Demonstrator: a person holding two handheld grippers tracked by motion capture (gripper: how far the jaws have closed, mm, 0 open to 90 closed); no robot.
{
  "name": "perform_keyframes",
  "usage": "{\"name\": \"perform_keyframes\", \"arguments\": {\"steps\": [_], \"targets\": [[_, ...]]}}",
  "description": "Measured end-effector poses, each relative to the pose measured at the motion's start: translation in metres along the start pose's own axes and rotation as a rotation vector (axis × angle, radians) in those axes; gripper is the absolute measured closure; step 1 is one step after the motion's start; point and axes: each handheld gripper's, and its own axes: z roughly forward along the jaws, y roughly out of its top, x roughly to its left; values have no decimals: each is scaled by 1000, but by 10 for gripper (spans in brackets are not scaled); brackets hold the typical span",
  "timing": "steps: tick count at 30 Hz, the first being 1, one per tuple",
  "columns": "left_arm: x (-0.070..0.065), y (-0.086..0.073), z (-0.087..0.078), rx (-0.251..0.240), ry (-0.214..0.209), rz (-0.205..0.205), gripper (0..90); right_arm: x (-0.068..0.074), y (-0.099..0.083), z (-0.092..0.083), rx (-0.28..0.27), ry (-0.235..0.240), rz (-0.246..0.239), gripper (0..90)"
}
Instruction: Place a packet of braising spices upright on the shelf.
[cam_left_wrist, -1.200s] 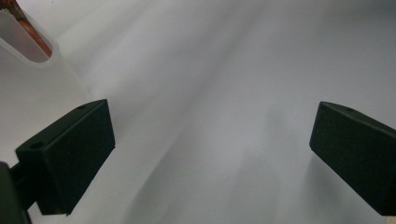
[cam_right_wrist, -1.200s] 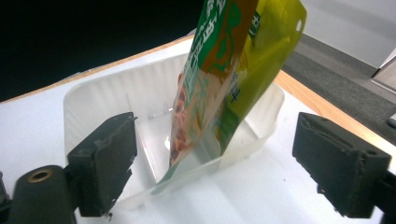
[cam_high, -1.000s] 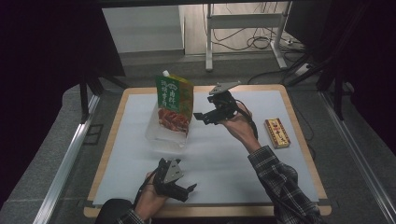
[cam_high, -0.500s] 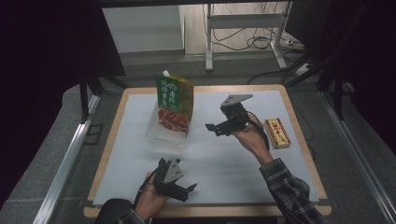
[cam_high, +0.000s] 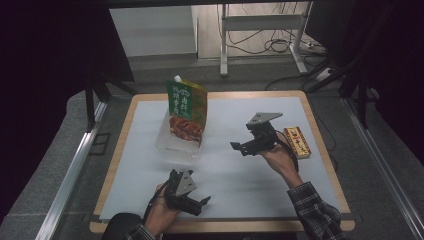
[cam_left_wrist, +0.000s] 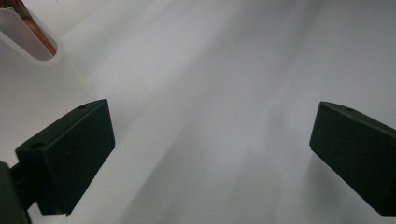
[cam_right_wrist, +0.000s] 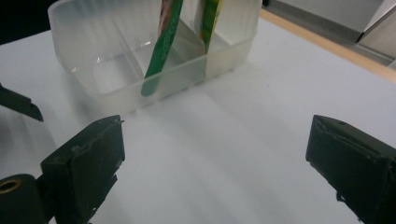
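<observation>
Right gripper (cam_high: 239, 148) up off the white table (cam_high: 280, 175), out in the middle right part. Held by the right hand (cam_high: 277, 156), with the checked sleeve (cam_high: 315, 212) coming in from the bottom right corner. Forearm slanted up and to the left, wrist bent, black jaws pointing left toward the clear tub (cam_high: 176, 142). Jaws spread wide, nothing between them. Grey three-cornered plate on top, tipped up.

Green and red pouch (cam_high: 186, 109) standing upright in the clear tub, near the far left part of the table. In the right gripper view, clear tub (cam_right_wrist: 140, 70) straight ahead but apart from the jaws, with a wall inside splitting it, and pouch (cam_right_wrist: 161, 51) slanted across that wall.

Yellow and red box (cam_high: 297, 141) flat on the table, just beside the right hand, on its right.

Left gripper (cam_high: 204, 202) low at the near edge, held by the left hand (cam_high: 162, 212). Jaws pointing right, spread wide too, holding nothing. Resting on or just above the table, hard to tell which.
</observation>
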Motion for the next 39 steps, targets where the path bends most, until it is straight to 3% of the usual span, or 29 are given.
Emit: {"name": "perform_keyframes", "arguments": {"steps": [10, 23, 26, 30, 33, 37, 39], "targets": [[0, 0, -1, 1, 0, 2, 0, -11, -15, -4, 33, -60, 11, 47], [-1, 0, 0, 1, -5, 6, 0, -32, -36, -8, 57, -133, 64, 47], [-1, 0, 0, 5, -4, 10, 0, -43, -41, -14, 55, -175, 99, 44], [-1, 0, 0, 6, -3, 11, 0, -51, -45, -18, 66, -214, 108, 42], [-1, -1, 0, 6, -3, 12, 0, -62, -52, -23, 102, -277, 131, 37], [-1, -1, 0, 9, -6, 13, 0, -72, -57, -29, 121, -300, 155, 34], [-1, -1, 0, 7, -5, 13, 0, -82, -63, -36, 134, -342, 179, 32]]}}
